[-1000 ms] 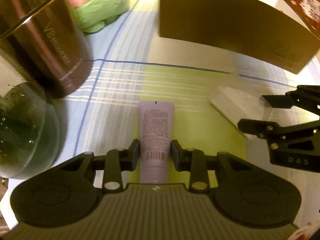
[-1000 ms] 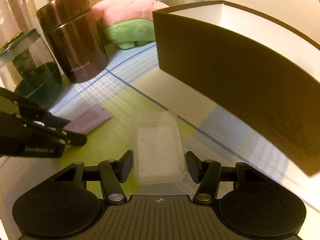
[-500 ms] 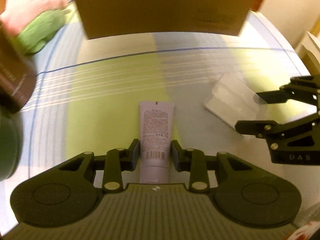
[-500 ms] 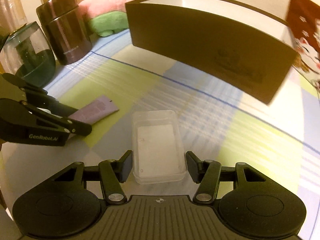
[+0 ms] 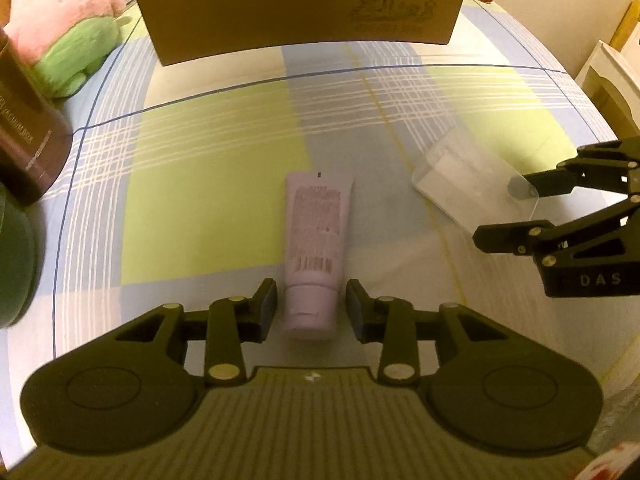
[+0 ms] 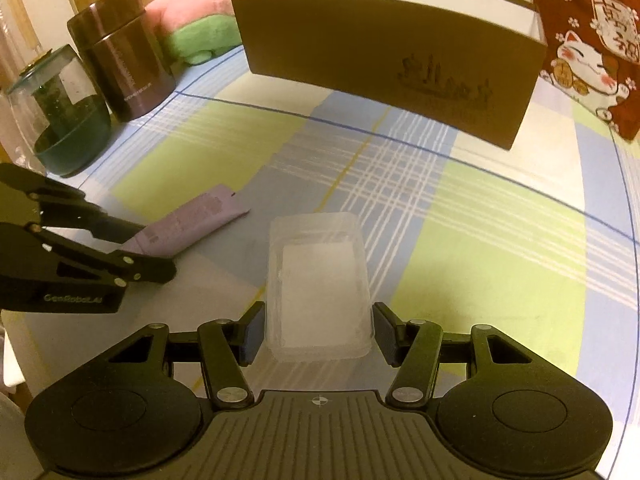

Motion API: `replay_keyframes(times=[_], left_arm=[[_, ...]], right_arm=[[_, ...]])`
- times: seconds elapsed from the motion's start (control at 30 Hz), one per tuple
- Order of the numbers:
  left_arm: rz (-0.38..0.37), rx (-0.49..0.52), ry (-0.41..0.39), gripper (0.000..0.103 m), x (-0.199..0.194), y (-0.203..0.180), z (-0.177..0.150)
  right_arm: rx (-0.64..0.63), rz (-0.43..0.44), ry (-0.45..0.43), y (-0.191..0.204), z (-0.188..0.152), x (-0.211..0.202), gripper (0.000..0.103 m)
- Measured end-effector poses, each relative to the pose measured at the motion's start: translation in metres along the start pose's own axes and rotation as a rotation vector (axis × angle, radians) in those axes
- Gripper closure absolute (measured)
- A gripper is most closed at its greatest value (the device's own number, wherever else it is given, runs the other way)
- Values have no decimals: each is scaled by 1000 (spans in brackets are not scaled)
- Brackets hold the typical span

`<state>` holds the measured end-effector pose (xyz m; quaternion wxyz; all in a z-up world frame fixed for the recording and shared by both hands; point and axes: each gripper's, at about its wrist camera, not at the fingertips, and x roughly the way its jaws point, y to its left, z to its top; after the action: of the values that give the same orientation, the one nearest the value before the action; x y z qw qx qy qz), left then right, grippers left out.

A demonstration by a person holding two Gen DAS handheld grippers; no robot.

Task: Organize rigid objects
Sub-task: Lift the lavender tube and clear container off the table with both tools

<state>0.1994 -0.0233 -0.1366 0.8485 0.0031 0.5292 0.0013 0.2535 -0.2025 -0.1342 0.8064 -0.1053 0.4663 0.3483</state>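
Left wrist view: my left gripper point(image 5: 311, 308) sits low over a checked cloth of green, blue and white, its jaws spread on either side of the cap end of a lilac tube point(image 5: 317, 236) that lies flat and points away from me. There is a narrow gap on each side, so nothing is pinched. To the right, my right gripper point(image 5: 516, 210) reaches in around a clear plastic case point(image 5: 464, 178).

In the right wrist view, that gripper point(image 6: 319, 334) has its jaws spread beside the near end of the clear plastic case point(image 6: 318, 280); whether the pads touch its walls I cannot tell. The tube point(image 6: 188, 226) lies to the left, under my left gripper point(image 6: 152, 256).

At the far side of the bench stands an open brown box point(image 6: 384, 52), and what shows of its white inside is bare. I judge the tidying is barely begun: both items are on the cloth, neither lifted, and both are left to grip and carry to the box.

Compared with a second ago, both cameras now face the box more squarely. The dark canister point(image 6: 120, 56) and green glass jar point(image 6: 66, 120) have slid to the left edge. The tube and case keep the same places between my jaws.
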Motion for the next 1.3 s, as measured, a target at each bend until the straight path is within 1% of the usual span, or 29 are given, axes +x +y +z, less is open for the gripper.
replay_keyframes(times=[0.1,0.23,0.47,0.53,0.83,0.97,1.3], left_arm=[[8,-5,-2,68,-1,-1,0],[22,7,-6,69,1,-4,5],[20,9,-2,70,7,-1,16],[13,8,1,73,7,-1,17],[22,13,6,73,7,-2,18],[24,20,6,73,8,-2,18],[23,28,-9,74,8,-2,17]], right_arm=[[15,-1,3,-1,-1,1,43],[3,-11,9,1,1,4,39],[-2,-38,10,2,9,12,38],[-4,-44,14,3,11,14,38],[-21,-88,10,9,13,19,41],[-21,-92,7,7,15,20,46],[-18,-87,6,7,15,21,47]])
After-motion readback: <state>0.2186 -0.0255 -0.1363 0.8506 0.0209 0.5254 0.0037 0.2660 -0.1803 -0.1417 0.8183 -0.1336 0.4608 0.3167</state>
